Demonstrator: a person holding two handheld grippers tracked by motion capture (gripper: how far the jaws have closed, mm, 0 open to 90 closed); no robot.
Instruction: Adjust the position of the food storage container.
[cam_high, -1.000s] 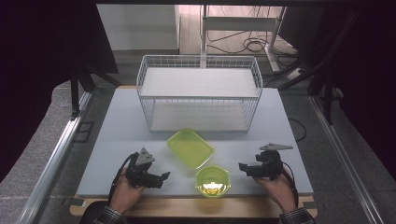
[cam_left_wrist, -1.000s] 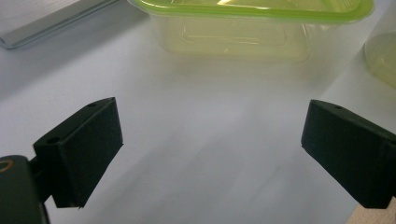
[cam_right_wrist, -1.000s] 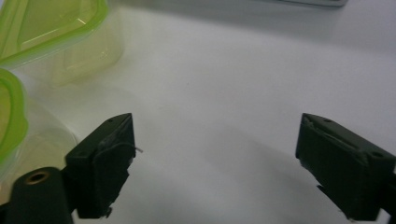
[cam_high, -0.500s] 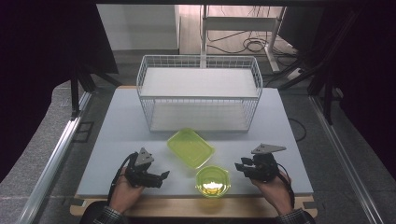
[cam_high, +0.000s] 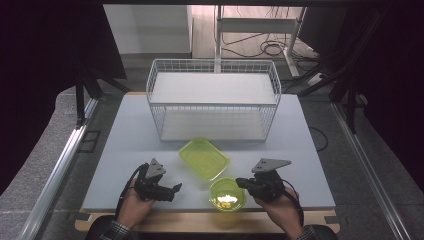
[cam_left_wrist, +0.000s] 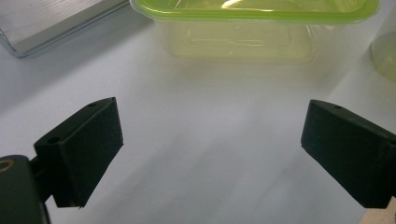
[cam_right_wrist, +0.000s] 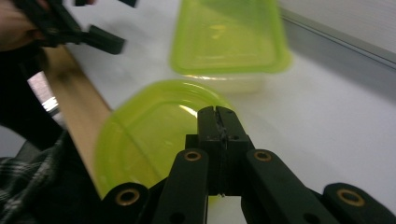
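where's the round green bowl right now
In the high view the round bowl sits at the table's near edge, between the two hand-held grippers, just in front of the rectangular green tub and beside the right hand-held gripper.

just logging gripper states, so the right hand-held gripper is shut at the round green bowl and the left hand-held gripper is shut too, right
Not quite. The left hand-held gripper is open: the left gripper view shows its jaws wide apart with bare table between them. The rest holds: the right hand-held gripper has just closed its jaws, shut with nothing between them, at the round green bowl.

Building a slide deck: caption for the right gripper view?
Right gripper, jaws shut and empty, above a round green bowl beside a rectangular green container.
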